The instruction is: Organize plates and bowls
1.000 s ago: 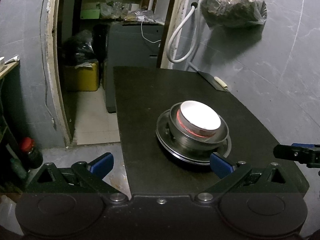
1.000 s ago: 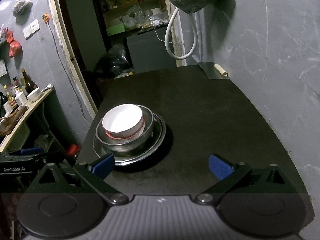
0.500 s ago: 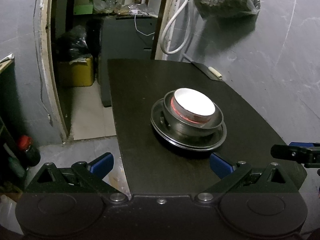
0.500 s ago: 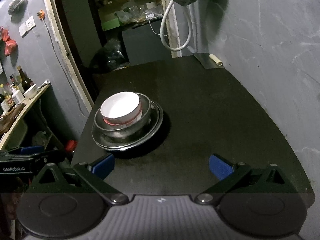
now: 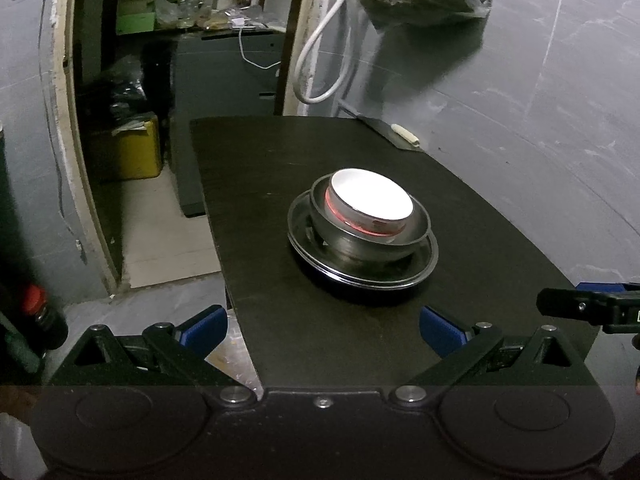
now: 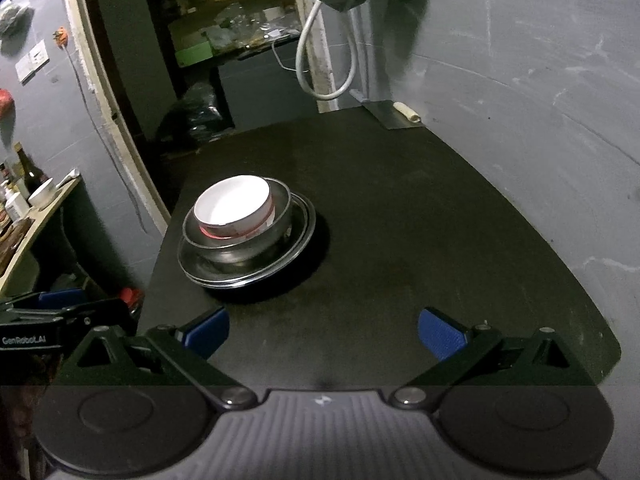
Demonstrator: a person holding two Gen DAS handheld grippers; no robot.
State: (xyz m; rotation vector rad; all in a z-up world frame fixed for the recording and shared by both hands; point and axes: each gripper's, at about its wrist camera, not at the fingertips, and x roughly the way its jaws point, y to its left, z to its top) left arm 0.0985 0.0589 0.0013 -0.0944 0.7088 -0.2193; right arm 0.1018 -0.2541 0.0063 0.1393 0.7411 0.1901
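Both grippers stand wide open and empty: left gripper (image 5: 322, 330) and right gripper (image 6: 323, 330), blue pads well apart above the black table (image 6: 440, 216). From the right gripper, at eleven o'clock, a white bowl (image 6: 234, 206) sits nested in a steel bowl (image 6: 280, 216) on stacked steel plates (image 6: 298, 236), near the table's left edge.

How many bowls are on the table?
2. A white bowl sits inside a metal bowl, and both rest on stacked metal plates near the table's left edge. More bowls could be hidden underneath.
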